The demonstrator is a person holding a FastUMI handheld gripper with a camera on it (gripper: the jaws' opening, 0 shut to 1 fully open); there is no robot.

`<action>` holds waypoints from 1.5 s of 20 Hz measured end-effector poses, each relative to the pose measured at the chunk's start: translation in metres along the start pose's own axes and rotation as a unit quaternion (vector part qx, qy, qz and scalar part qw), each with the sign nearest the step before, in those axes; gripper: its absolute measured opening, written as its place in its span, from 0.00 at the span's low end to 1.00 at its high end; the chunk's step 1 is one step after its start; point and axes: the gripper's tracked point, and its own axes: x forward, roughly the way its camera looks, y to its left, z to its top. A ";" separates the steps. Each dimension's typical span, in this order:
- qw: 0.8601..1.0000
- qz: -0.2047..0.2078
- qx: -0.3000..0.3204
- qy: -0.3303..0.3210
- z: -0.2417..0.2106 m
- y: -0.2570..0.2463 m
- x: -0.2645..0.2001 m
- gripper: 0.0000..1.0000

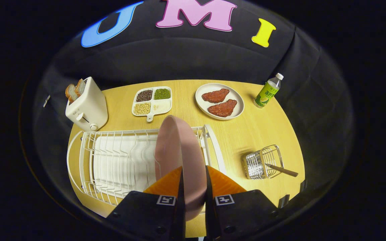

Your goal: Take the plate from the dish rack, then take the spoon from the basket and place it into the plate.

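Observation:
A pink plate (176,150) stands on edge between my fingers, over the right end of the white wire dish rack (112,160). My gripper (194,177) is shut on the plate's near rim, one finger on each face. To the right of the rack a small wire basket (263,162) sits on the wooden table, with the spoon (281,170) lying across it, its dark handle pointing right past the basket's rim.
Beyond the rack stand a white toaster (87,107) with bread slices, a divided dish of beans (152,100), a white plate with two red meat pieces (219,101) and a green-labelled bottle (268,91). The round wooden table (253,134) has bare room between rack and basket.

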 end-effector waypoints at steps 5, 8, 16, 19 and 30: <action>0.997 -0.031 -0.067 -0.038 0.020 -0.002 -0.013 0.27; 0.995 -0.034 -0.073 -0.058 0.029 -0.007 -0.023 0.27; 0.994 0.074 -0.019 -0.076 0.018 -0.023 -0.076 0.28; 0.989 0.125 -0.010 -0.075 -0.001 -0.033 -0.100 0.27; 0.963 0.246 0.090 0.064 -0.156 -0.053 -0.129 0.27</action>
